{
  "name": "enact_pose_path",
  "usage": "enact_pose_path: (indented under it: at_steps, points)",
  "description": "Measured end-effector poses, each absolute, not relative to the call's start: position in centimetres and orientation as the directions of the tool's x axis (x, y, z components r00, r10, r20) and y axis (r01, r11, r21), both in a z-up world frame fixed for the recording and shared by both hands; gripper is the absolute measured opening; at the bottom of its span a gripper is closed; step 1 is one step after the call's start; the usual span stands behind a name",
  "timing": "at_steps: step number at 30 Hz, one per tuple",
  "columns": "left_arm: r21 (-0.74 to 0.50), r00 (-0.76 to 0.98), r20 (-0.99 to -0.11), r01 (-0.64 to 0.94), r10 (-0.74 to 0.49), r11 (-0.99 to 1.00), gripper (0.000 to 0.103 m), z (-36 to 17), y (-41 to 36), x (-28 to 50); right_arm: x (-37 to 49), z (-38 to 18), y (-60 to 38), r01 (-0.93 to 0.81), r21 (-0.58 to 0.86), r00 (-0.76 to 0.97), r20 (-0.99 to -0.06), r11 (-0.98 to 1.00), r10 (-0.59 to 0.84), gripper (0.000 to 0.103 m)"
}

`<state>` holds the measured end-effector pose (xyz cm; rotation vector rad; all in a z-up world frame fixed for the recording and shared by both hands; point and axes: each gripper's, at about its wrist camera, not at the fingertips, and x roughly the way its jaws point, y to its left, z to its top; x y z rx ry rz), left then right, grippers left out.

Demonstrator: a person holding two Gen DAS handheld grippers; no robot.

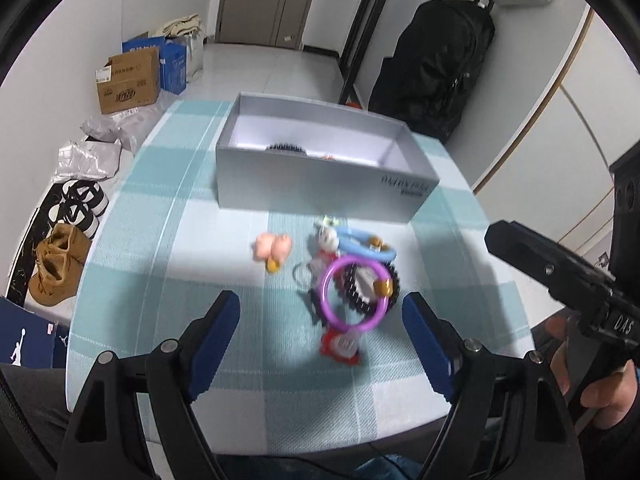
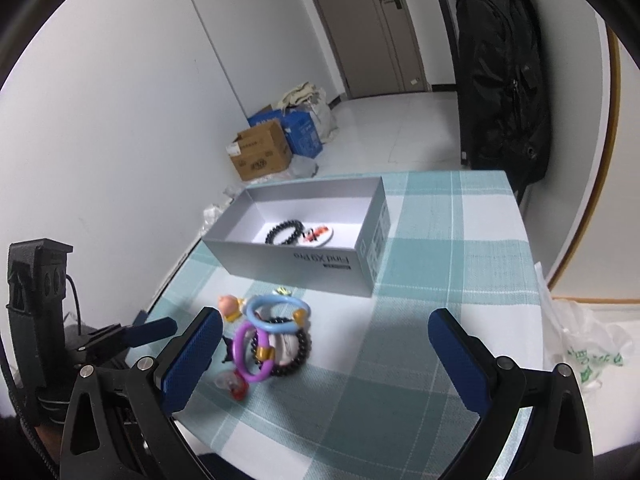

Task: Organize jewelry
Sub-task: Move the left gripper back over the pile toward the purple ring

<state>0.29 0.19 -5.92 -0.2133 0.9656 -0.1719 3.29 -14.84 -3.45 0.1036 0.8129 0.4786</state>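
Observation:
A pile of jewelry lies on the checked tablecloth (image 1: 168, 288): a purple ring (image 1: 354, 296), a black bead bracelet (image 1: 390, 280), a blue ring (image 1: 366, 245), a red charm (image 1: 340, 346) and a pink charm (image 1: 272, 249) a little to the left. My left gripper (image 1: 320, 298) hovers open just before the pile, gripping nothing. The right wrist view shows the same purple ring (image 2: 250, 356) and blue ring (image 2: 276, 312) left of centre, with my right gripper (image 2: 325, 314) open and empty. Behind stands an open grey box (image 2: 304, 258) holding another black bracelet (image 2: 285, 232) and a white-orange charm (image 2: 318, 236).
On the floor left of the table are cardboard boxes (image 1: 128, 80), shoes (image 1: 80, 204) and bags. A black bag (image 2: 500, 80) hangs behind the table. A plastic bag (image 2: 588, 344) lies off the table's right edge. A hand (image 1: 600, 392) holds the right tool.

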Motion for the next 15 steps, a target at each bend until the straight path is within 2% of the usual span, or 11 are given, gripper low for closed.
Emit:
enact_pose_path:
  at_steps: [7,15]
  points:
    - [-0.245,0.422,-0.87,0.081,-0.256,0.966,0.08,-8.1,-1.0,-0.1,3.5,-3.9,-15.0,-0.358,0.264,0.575,-0.693,0.896,0.434,0.103]
    - [-0.282,0.41,-0.861,0.107,-0.301,0.953,0.079,-8.3,-1.5,0.1,3.7,-4.0,-14.9,-0.365,0.266,0.561,-0.702,0.892,0.438,0.103]
